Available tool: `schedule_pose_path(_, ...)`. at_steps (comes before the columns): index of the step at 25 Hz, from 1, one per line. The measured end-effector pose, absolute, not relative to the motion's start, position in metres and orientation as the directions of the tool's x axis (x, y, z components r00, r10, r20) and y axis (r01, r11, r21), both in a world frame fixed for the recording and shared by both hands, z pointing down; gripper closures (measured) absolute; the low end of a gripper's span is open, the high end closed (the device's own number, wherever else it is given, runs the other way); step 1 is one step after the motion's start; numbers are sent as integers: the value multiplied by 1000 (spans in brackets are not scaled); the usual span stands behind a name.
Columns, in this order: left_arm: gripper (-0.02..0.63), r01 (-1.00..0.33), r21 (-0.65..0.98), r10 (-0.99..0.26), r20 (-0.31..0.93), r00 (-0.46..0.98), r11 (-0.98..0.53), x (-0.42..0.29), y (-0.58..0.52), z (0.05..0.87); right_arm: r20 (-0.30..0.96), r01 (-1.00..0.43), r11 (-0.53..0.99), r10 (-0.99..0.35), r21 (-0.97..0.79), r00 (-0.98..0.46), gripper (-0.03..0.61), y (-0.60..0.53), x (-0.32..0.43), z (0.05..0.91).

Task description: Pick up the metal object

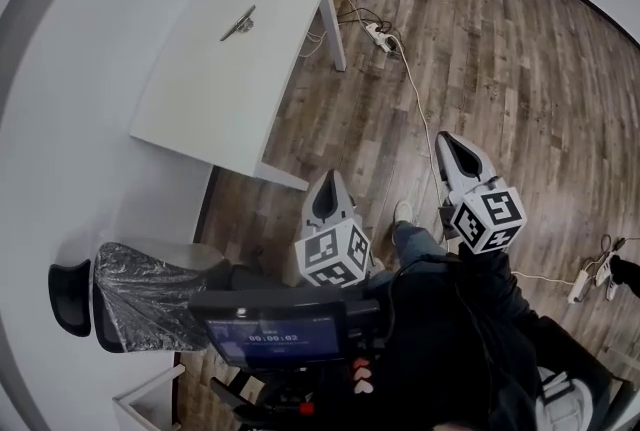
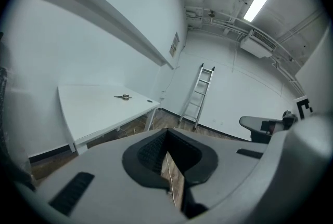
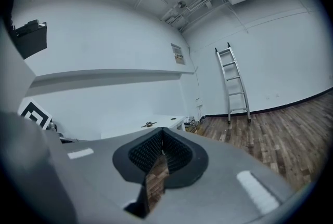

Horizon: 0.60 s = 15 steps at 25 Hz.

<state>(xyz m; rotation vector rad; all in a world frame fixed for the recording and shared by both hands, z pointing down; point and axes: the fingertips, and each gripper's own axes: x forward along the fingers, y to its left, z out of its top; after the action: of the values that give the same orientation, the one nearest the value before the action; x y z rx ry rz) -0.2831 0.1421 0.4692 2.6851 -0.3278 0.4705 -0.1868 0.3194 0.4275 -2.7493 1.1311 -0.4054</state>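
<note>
Table, metal object atop, left gripper far

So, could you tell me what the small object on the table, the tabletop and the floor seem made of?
The small object looks metal: grey with a dull sheen, though too small to be sure. The tabletop looks like smooth, matte white laminate. The floor shows brown wood-grain planks, wood or wood-look.

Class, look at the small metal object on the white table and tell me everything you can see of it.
The slim, elongated grey metal object lies flat and diagonal on the white rectangular table, towards its far end. Its middle looks thicker; finer parts are too small to tell. Only the tabletop touches it.
</note>
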Motion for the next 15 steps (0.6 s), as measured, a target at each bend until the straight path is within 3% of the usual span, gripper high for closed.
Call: schedule_pose_path(15,614,-200,294,-98,327,940,-935,-117,187,452,162,-642,-733,-678,-225,717,575,368,-44,414)
